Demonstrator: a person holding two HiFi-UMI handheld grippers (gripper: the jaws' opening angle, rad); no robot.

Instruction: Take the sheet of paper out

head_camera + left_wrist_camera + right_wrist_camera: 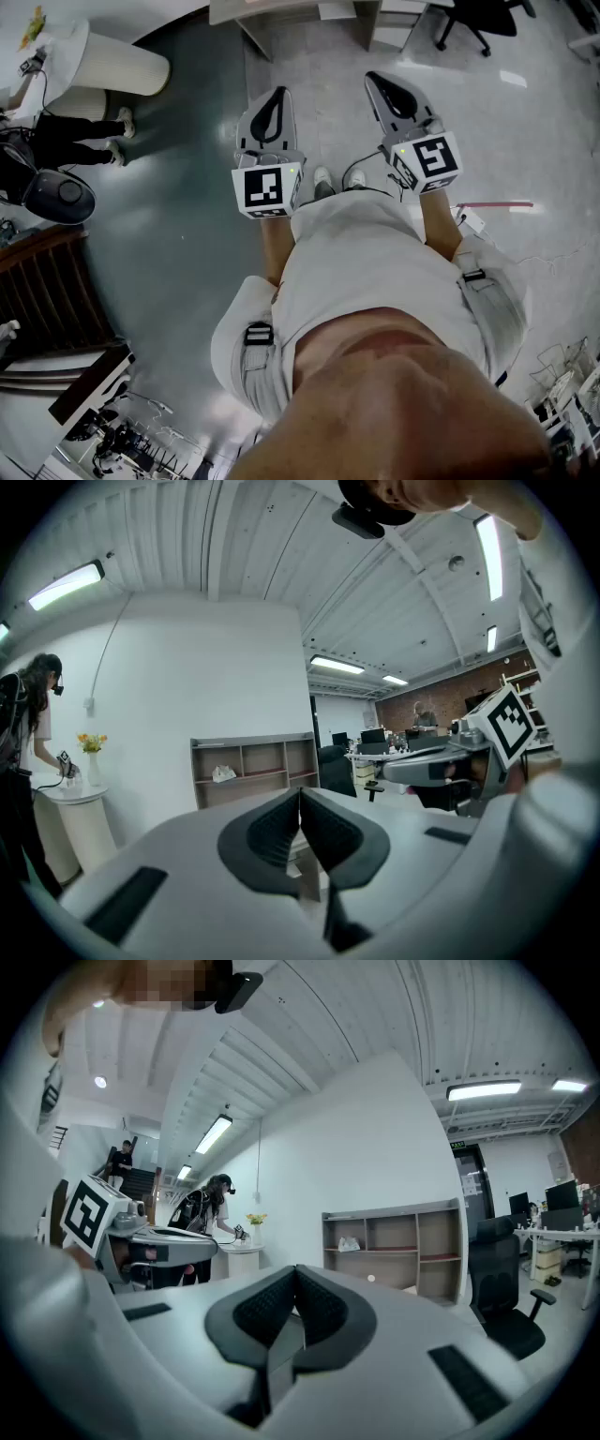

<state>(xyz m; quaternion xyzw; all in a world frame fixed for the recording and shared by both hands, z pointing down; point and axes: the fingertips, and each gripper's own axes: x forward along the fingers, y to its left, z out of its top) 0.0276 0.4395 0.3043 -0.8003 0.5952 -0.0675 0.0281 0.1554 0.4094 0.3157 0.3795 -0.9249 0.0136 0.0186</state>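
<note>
Left gripper [278, 92]: pale grey shell, black ribbed pads, cube of black-and-white square markers. Right gripper [375, 79]: same colours and marker pattern. Person's shirt [375, 262]: off-white. Floor [178, 253]: glossy grey-green at left, pale grey at right, bearing one pink strip [497, 203]. Round table [112, 61]: white. Shelf unit [251, 761]: grey-brown. Flowers [91, 742]: yellow-orange. Far wall [450, 688]: red-brown brick. Office chair [506, 1269]: black.
</note>
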